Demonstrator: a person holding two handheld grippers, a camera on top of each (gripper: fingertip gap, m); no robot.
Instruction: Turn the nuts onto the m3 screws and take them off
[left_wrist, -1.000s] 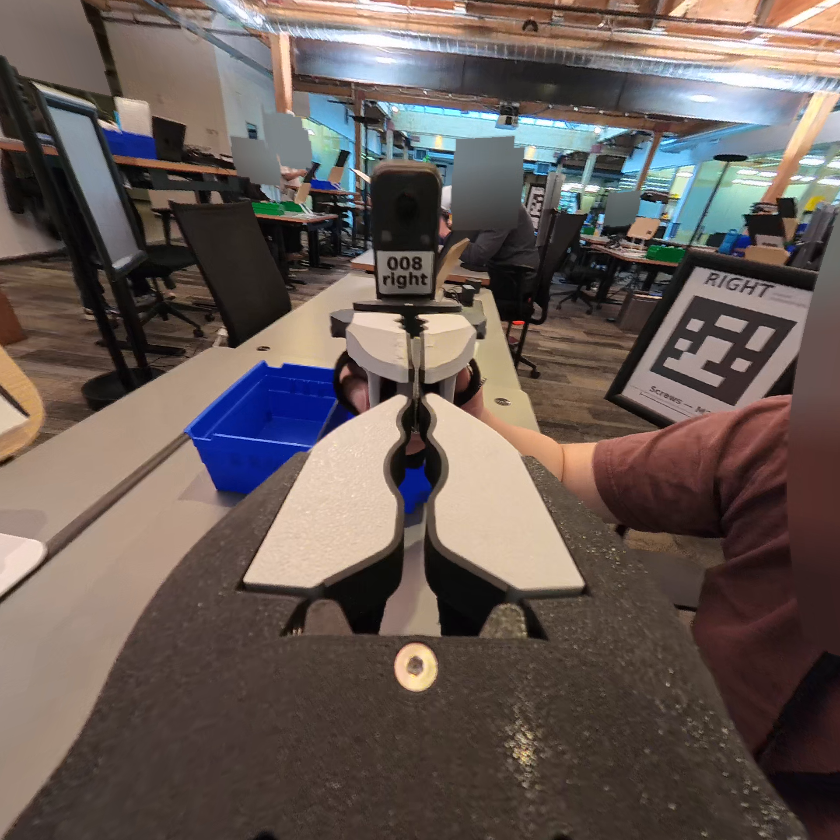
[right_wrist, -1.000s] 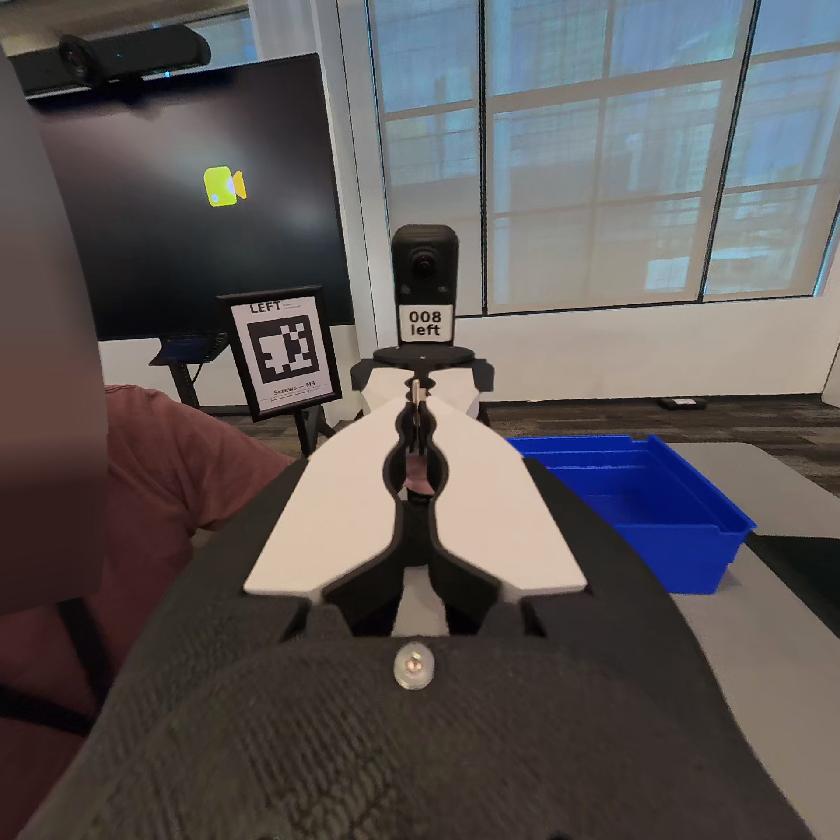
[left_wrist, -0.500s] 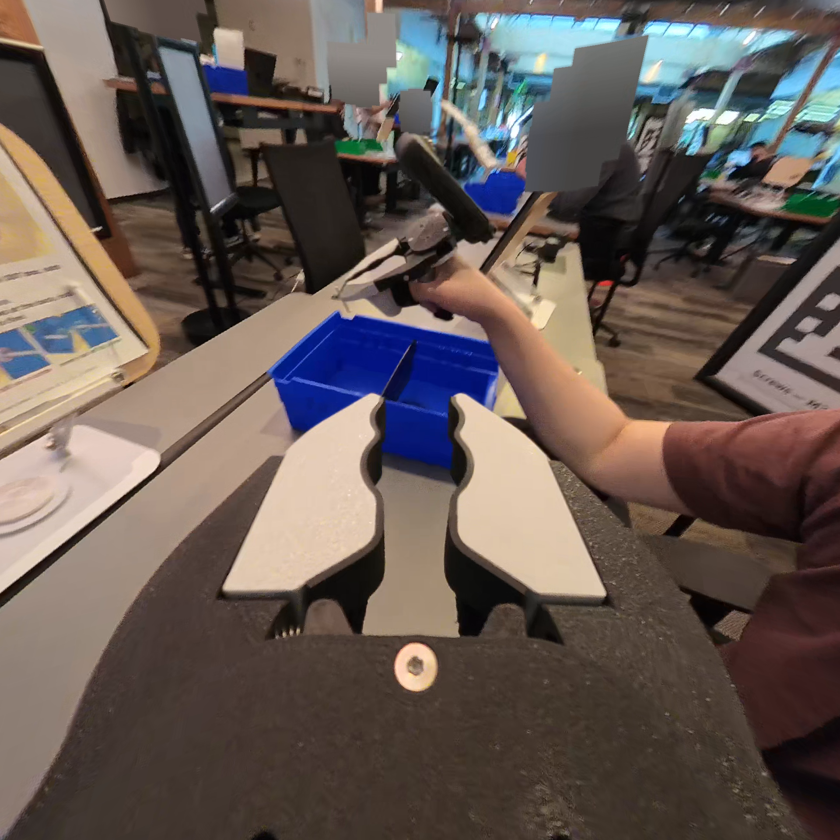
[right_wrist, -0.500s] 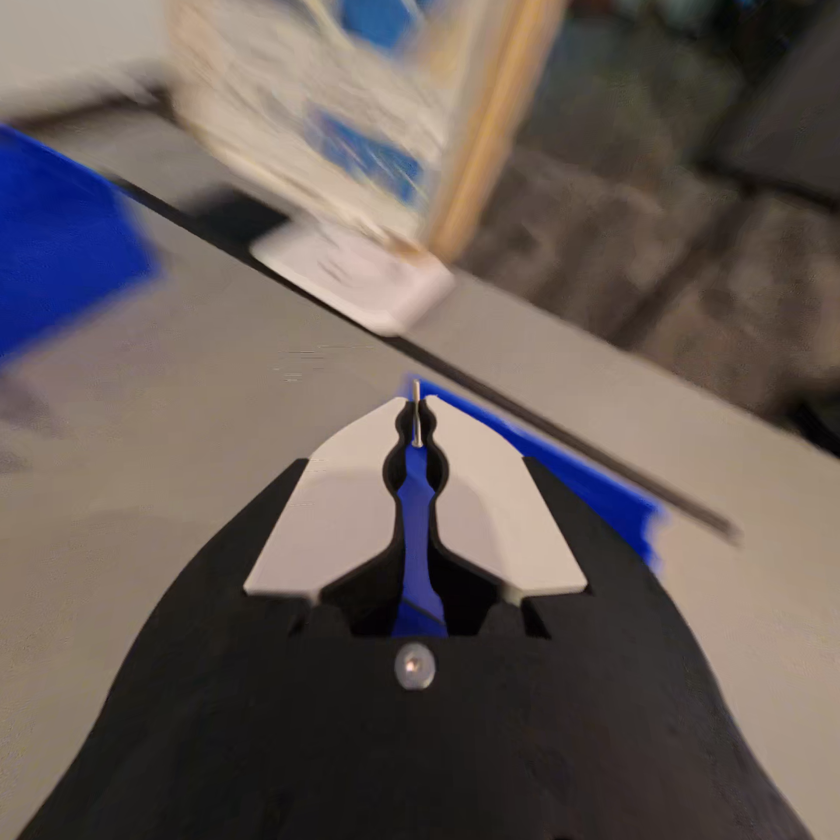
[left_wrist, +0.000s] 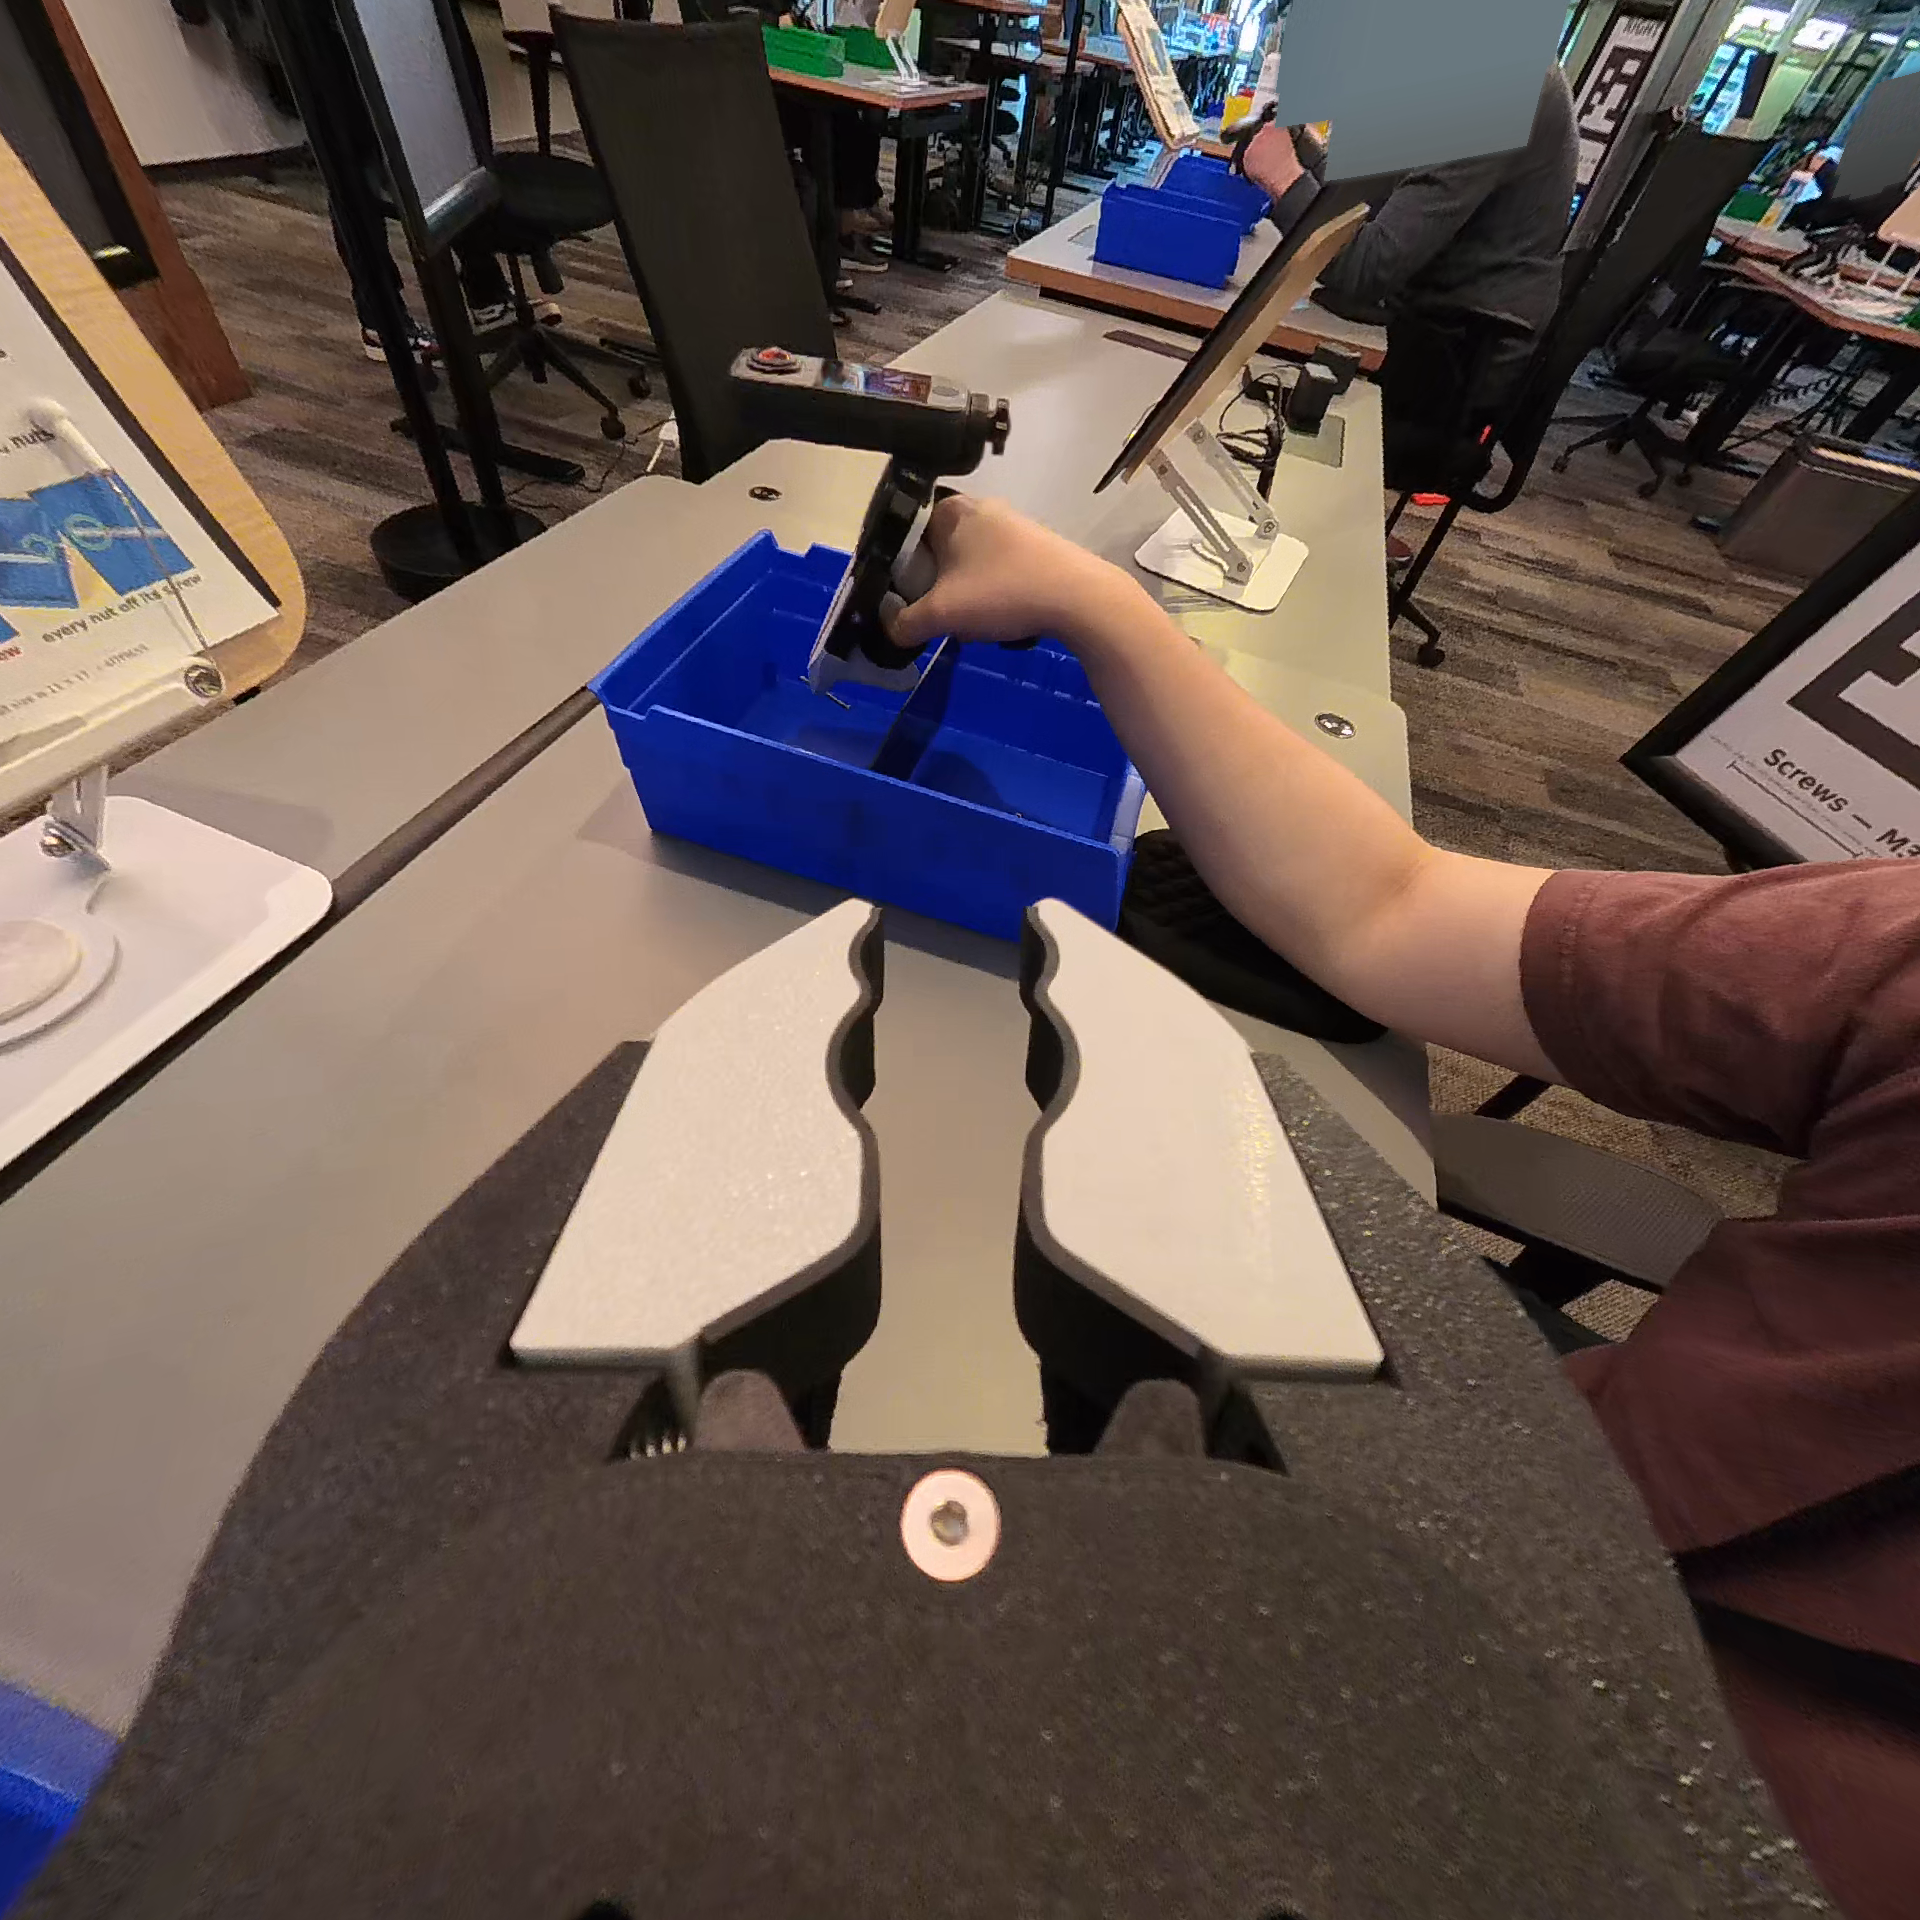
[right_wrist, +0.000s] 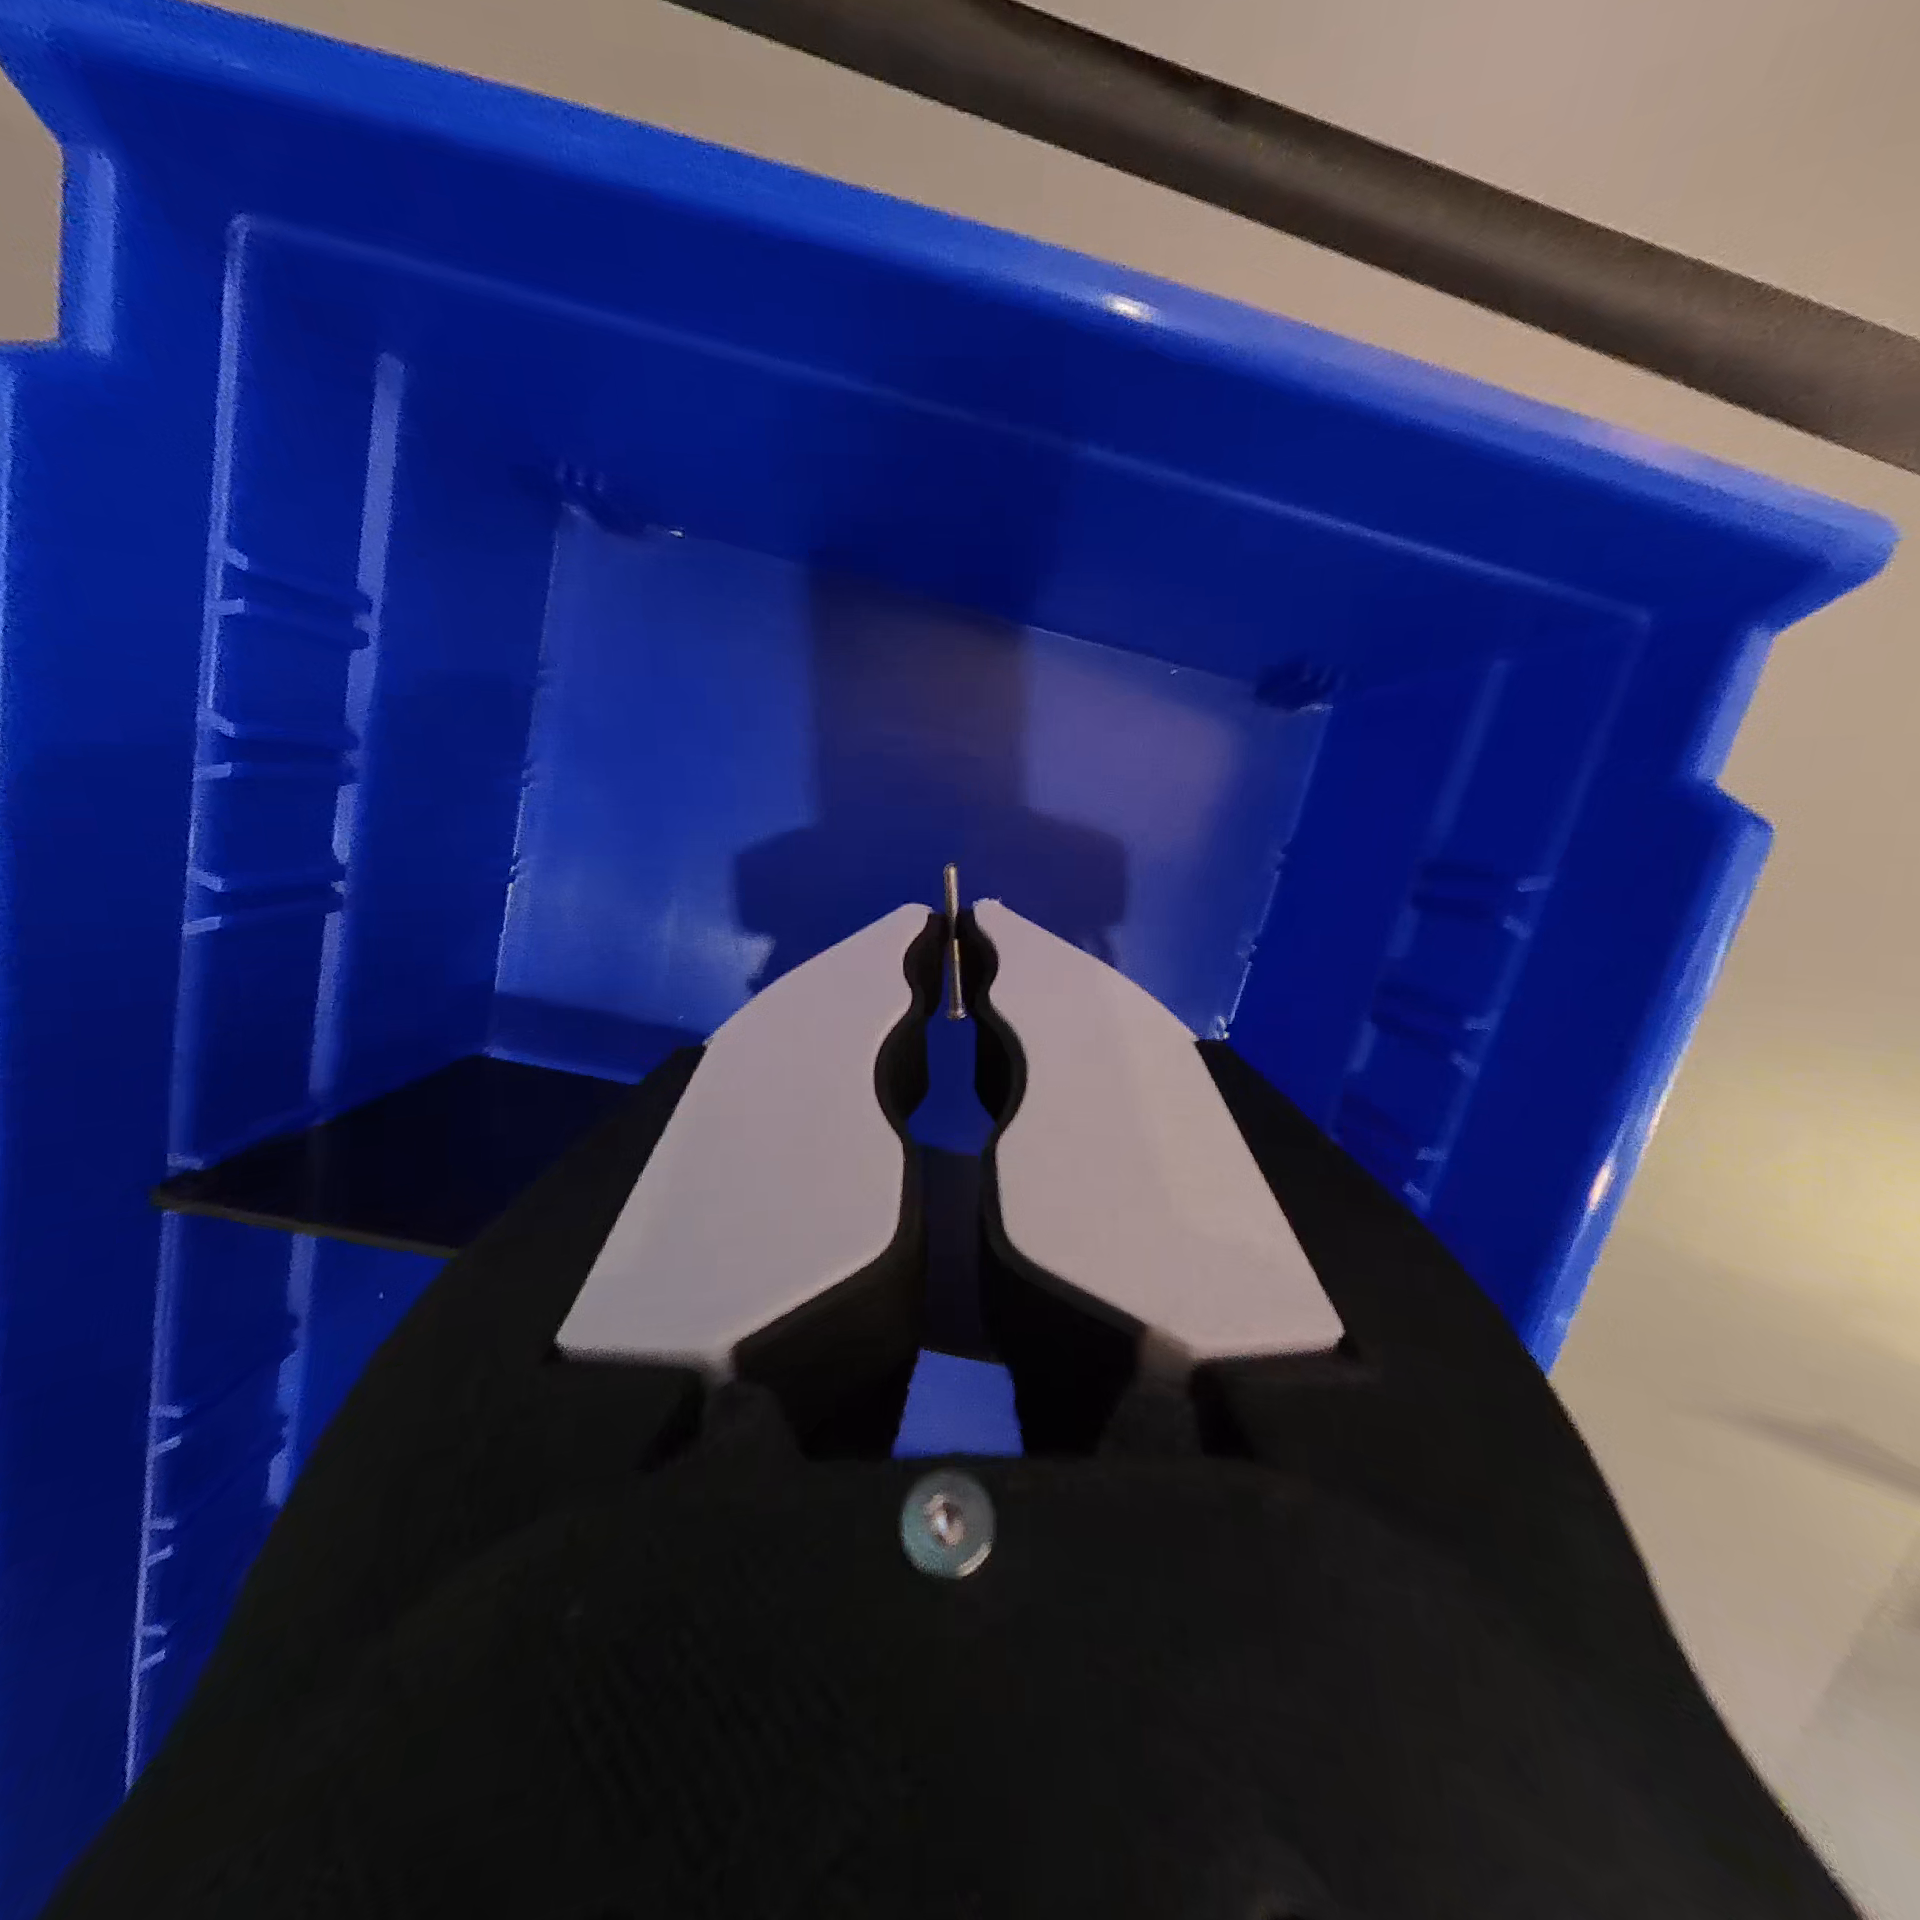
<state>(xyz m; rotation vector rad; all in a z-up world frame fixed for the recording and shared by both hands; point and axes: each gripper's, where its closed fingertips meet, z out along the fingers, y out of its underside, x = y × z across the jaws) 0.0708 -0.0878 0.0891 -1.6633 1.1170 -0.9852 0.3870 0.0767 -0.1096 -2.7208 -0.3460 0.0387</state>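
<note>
My right gripper (right_wrist: 951, 909) is shut on a thin m3 screw (right_wrist: 951, 935) that sticks out past its tips. It points down into the left compartment of the blue bin (right_wrist: 1039, 436), just above the bin floor, with a black divider (right_wrist: 395, 1153) behind it. No nut shows on the screw. In the left wrist view the right gripper (left_wrist: 831, 681) reaches into the bin (left_wrist: 862, 821), held by a hand. My left gripper (left_wrist: 951, 935) is open and empty above the grey table (left_wrist: 416, 1039), short of the bin.
A paper sheet on a stand with a white base (left_wrist: 156, 935) sits at the left. A tilted board on a stand (left_wrist: 1216, 488) is behind the bin. A framed marker sign (left_wrist: 1818, 748) is at the right. A black pad (left_wrist: 1226, 935) lies under the forearm.
A second ago both grippers met tip to tip, shut. The left has opened and drawn back. The right has swung down into the blue bin, still holding the screw.
</note>
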